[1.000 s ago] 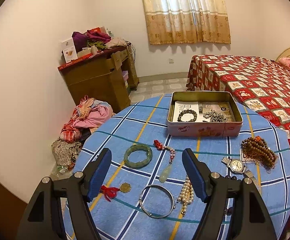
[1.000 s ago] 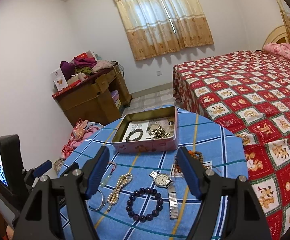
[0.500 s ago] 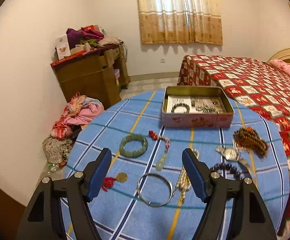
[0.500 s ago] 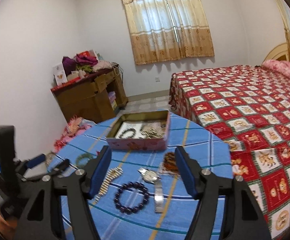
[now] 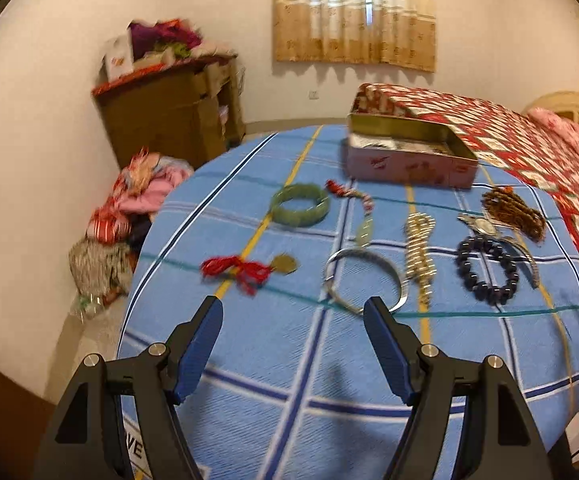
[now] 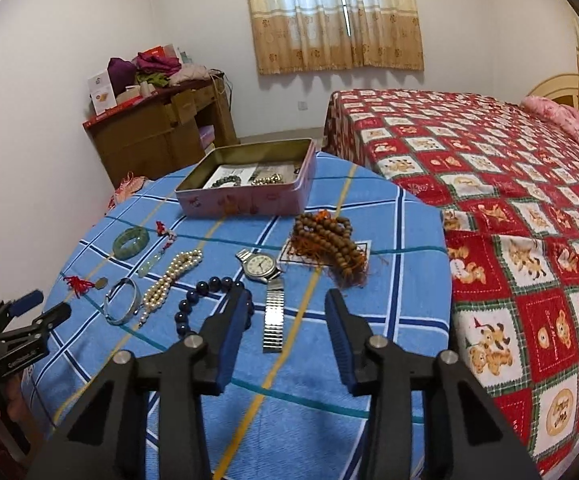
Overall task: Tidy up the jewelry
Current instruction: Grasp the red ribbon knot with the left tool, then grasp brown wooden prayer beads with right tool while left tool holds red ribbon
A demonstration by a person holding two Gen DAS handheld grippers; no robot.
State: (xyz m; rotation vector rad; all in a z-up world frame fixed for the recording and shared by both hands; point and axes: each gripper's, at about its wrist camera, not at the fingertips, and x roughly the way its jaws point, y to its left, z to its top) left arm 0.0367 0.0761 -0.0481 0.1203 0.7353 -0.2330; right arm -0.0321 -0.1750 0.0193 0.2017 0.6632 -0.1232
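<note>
Jewelry lies spread on a round table with a blue checked cloth (image 6: 369,216). My right gripper (image 6: 287,300) hovers over the silver wristwatch (image 6: 263,268); its jaws are closing with nothing pressed between them. Beside it lie a dark blue bead bracelet (image 6: 193,308), brown prayer beads (image 6: 329,240), a pearl string (image 6: 169,280), a silver bangle (image 6: 121,304) and a green jade bangle (image 6: 130,242). The pink tin box (image 6: 249,196) at the back holds two bracelets. My left gripper (image 5: 293,308) stands open, low over the cloth, short of the silver bangle (image 5: 363,280) and a red-tasselled coin (image 5: 249,268).
A bed with a red patterned cover (image 6: 509,168) adjoins the table on the right. A wooden desk piled with clothes (image 6: 157,120) stands at the back left wall, and a heap of clothes (image 5: 129,216) lies on the floor by the table.
The right gripper's jaws have narrowed and it has dropped toward the watch. The left gripper has sunk and pulled back toward the table's near edge, still wide open.
</note>
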